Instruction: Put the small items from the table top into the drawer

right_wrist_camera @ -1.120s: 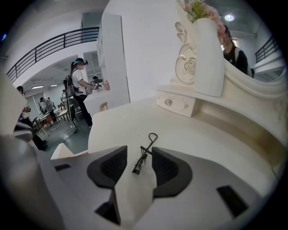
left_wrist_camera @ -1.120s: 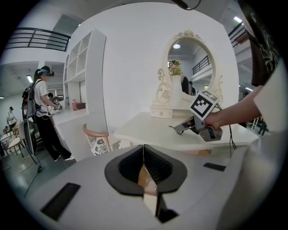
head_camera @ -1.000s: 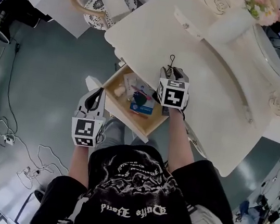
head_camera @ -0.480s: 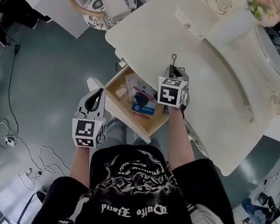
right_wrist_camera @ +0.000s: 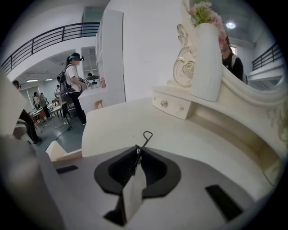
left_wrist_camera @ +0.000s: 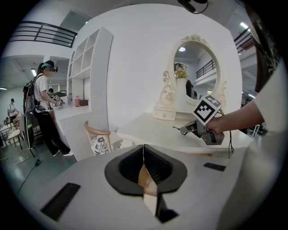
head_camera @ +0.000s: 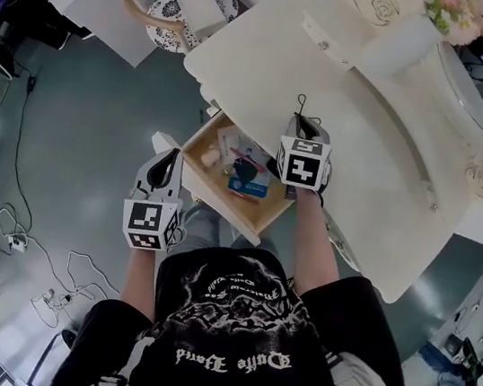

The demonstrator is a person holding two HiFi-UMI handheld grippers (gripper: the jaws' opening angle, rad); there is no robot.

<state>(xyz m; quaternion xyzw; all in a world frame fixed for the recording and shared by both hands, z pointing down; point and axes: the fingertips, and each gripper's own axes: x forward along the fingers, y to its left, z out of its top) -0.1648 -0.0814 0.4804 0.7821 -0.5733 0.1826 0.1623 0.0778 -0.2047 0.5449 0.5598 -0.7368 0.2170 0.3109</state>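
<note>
A black binder clip (right_wrist_camera: 147, 134) with a wire loop lies on the cream dressing table (head_camera: 367, 144) near its front edge. My right gripper (right_wrist_camera: 137, 150) has its jaws closing onto it; the clip sits pinched between the pads and the loop pokes out in front. In the head view this gripper (head_camera: 300, 122) is just right of the open wooden drawer (head_camera: 196, 149), which holds several small items, one of them blue (head_camera: 247, 184). My left gripper (head_camera: 171, 158) hangs left of the drawer over the floor, shut with nothing in it (left_wrist_camera: 143, 152).
A small white jewel box (head_camera: 338, 44), a white vase of flowers (head_camera: 402, 40) and an oval mirror stand at the table's back. A chair with a patterned cushion (head_camera: 176, 4) is beyond the table's left end. Cables lie on the floor (head_camera: 45, 284).
The right gripper has edged slightly to the right on the table top. The left gripper has hardly moved.
</note>
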